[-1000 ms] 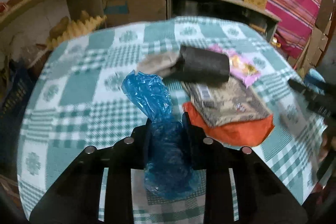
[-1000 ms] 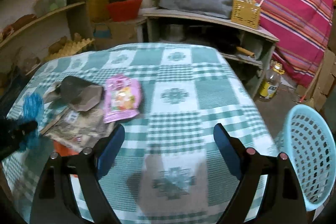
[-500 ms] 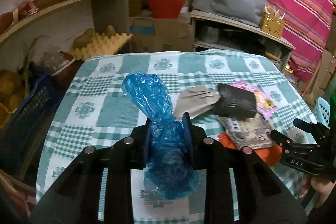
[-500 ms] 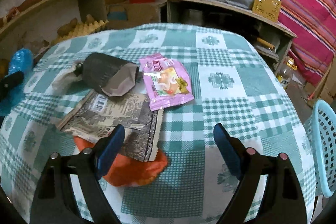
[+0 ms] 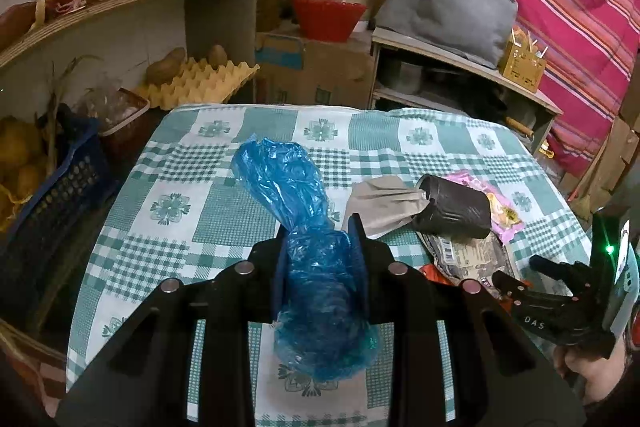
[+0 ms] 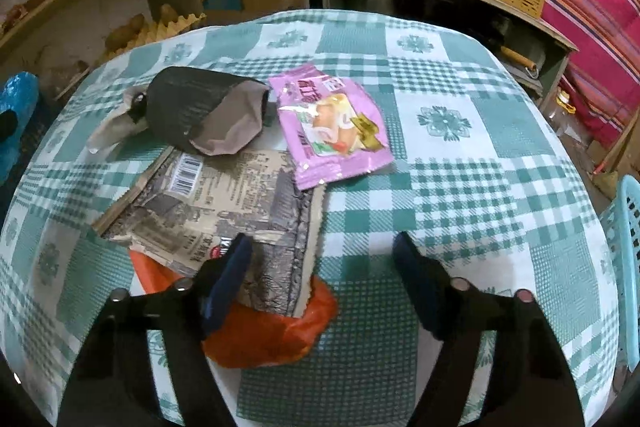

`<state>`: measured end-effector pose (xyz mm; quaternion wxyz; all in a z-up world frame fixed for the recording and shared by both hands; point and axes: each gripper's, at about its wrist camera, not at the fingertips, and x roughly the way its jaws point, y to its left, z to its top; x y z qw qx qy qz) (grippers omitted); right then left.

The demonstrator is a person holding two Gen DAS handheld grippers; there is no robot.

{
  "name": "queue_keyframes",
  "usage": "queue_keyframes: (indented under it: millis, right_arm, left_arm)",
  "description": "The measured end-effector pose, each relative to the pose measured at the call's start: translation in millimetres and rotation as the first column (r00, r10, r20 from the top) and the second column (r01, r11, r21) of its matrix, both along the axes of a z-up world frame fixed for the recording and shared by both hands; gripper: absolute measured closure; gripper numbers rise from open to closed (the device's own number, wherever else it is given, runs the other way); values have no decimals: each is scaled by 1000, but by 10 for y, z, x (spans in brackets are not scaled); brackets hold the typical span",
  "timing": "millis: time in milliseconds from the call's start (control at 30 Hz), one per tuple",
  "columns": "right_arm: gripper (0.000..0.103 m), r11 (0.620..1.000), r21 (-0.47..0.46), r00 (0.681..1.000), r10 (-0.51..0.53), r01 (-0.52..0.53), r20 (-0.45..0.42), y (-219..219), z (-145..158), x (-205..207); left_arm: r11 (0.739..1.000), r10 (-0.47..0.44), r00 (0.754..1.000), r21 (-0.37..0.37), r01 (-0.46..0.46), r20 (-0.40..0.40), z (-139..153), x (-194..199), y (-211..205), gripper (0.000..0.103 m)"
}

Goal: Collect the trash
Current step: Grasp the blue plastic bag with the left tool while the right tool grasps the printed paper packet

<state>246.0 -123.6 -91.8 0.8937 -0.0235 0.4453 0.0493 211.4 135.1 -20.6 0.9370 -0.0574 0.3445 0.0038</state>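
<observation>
desk (image 6: 460, 187) under a green checked cloth carries the trash pile: a grey printed packet (image 6: 224, 203) lying on an orange bag (image 6: 272, 335), a black pouch (image 6: 192, 111) at its far edge and a pink wrapper (image 6: 332, 123) overlapping its far right corner. left tool (image 5: 320, 251) is clamped on a blue bag (image 5: 308, 239) raised above the cloth, while right tool (image 6: 322, 259) hangs spread wide over the packet's near edge, beside a light blue basket (image 6: 628, 227) off the desk.
</observation>
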Motion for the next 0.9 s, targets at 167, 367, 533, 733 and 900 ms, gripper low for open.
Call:
queue_keyframes:
  millis: [167, 367, 533, 733, 900]
  right_arm:
    - [74, 999, 14, 999, 47, -47, 7, 86, 27, -8]
    - [97, 999, 33, 999, 37, -37, 20, -10, 54, 5]
    - [100, 998, 45, 998, 36, -38, 46, -89, 122, -38]
    - [101, 998, 49, 991, 37, -43, 128, -233, 365, -157]
    - [101, 998, 55, 982, 28, -39, 188, -424, 561, -281]
  left_arm:
    - [1000, 7, 1000, 1, -7, -3, -8, 6, 11, 76]
    - [1000, 5, 1000, 8, -5, -4, -12, 25, -3, 76]
    - [1000, 3, 1000, 18, -3, 1, -7, 43, -47, 76]
    - [1000, 2, 1000, 17, -2, 17, 46, 29, -100, 76]
    - [1000, 3, 1000, 14, -3, 24, 75, 38, -149, 76]
